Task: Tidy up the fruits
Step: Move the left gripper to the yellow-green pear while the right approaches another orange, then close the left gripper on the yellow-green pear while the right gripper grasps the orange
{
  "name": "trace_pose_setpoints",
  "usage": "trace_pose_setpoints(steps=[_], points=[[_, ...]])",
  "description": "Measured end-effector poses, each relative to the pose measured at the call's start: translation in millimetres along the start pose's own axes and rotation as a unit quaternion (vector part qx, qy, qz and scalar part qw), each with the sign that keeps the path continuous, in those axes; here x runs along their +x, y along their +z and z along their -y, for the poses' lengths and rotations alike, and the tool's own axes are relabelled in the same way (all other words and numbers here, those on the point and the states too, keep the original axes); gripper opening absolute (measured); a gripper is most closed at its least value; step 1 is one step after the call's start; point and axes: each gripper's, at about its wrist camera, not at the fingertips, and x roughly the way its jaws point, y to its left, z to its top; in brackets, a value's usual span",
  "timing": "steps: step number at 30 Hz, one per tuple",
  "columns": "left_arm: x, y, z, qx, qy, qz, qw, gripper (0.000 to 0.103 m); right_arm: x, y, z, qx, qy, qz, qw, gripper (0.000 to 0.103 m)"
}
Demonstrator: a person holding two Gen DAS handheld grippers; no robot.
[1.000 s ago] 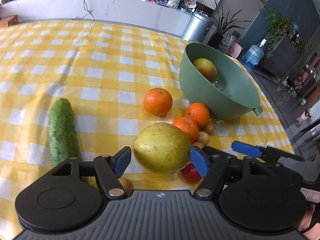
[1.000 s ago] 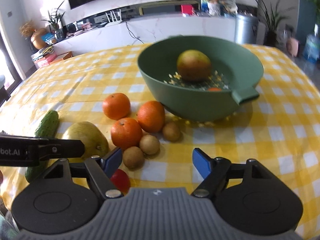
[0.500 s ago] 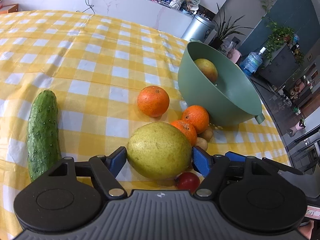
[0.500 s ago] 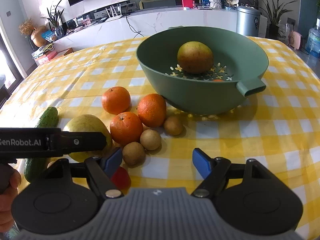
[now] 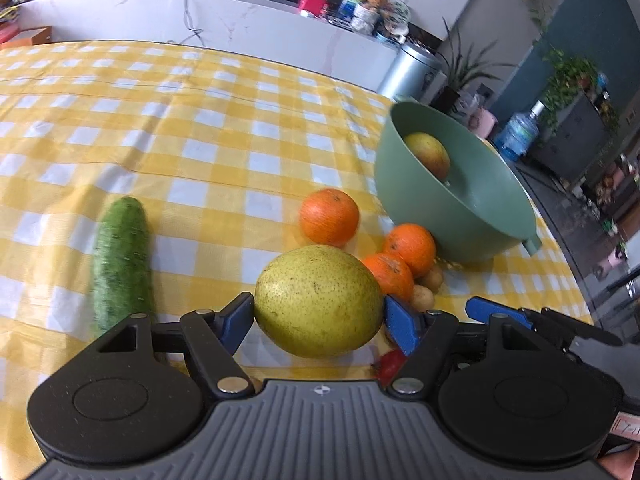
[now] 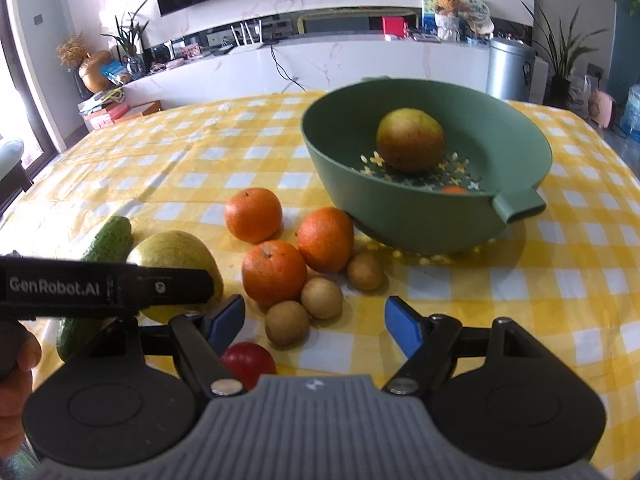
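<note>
A big yellow-green pear (image 5: 318,300) lies on the checked cloth between the fingers of my left gripper (image 5: 318,306). Its jaws are closing and both blue pads (image 5: 236,314) touch the pear's sides. From the right wrist the same pear (image 6: 176,258) shows partly behind the left gripper's black arm. My right gripper (image 6: 315,306) hovers near the table's front; its jaws are closing with nothing between them. Ahead of it lie three oranges (image 6: 274,272), three small brown fruits (image 6: 322,298) and a red tomato (image 6: 248,360). The green bowl (image 6: 404,224) holds another pear (image 6: 410,140).
A cucumber (image 5: 122,264) lies left of the pear. The bowl's handle (image 6: 520,204) sticks out to the right. The yellow checked table (image 5: 200,120) stretches back to a white counter. A hand (image 6: 16,364) shows at the left edge of the right wrist view.
My left gripper has slid forward around the pear and its pads have come in against its sides. The right gripper's jaws have narrowed a little; it has stayed in place.
</note>
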Motion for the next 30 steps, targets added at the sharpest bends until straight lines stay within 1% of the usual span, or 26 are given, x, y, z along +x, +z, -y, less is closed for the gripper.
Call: trace_pose_setpoints(steps=[2,5,9,10,11,12,16,18,20,22,26,27,28,30], points=[[-4,2,-2,-0.002,0.010,0.008,0.9999,0.081,1,1,-4,-0.008,0.004,0.001,1.000,0.064],[-10,4,-5,-0.002,0.020,0.018,0.9996,0.081,3,4,-10,-0.025,0.010,0.006,1.000,0.063],[-13,6,-9,-0.007,0.030,0.023,0.9992,0.081,3,7,-23,-0.060,0.016,0.025,0.998,0.062],[-13,6,-10,-0.008,0.033,0.023,0.9992,0.081,4,7,-27,-0.071,0.015,0.028,0.997,0.060],[-12,6,-12,-0.009,0.034,0.022,0.9991,0.081,7,8,-31,-0.083,0.015,0.028,0.996,0.054],[-12,6,-13,-0.010,0.035,0.021,0.9991,0.081,9,8,-35,-0.092,0.012,0.026,0.995,0.050],[-11,5,-14,-0.012,0.034,0.020,0.9992,0.081,22,10,-39,-0.102,-0.002,0.016,0.995,0.050],[-10,5,-14,-0.012,0.033,0.019,0.9992,0.081,24,10,-38,-0.106,-0.012,0.020,0.994,0.050],[-8,5,-14,-0.011,0.033,0.016,0.9993,0.081,25,9,-40,-0.113,-0.009,0.023,0.993,0.051],[-6,5,-14,-0.012,0.032,0.014,0.9993,0.081,26,7,-45,-0.129,-0.016,0.026,0.991,0.051],[-4,4,-15,-0.013,0.032,0.009,0.9993,0.081,31,2,-52,-0.159,-0.033,0.026,0.986,0.045],[-4,4,-15,-0.014,0.033,0.009,0.9993,0.081,31,2,-53,-0.163,-0.036,0.028,0.986,0.041],[-4,4,-16,-0.014,0.033,0.009,0.9993,0.081,31,2,-54,-0.166,-0.041,0.031,0.985,0.040],[-4,3,-15,-0.013,0.034,0.010,0.9993,0.081,31,3,-52,-0.159,-0.037,0.031,0.986,0.039]])
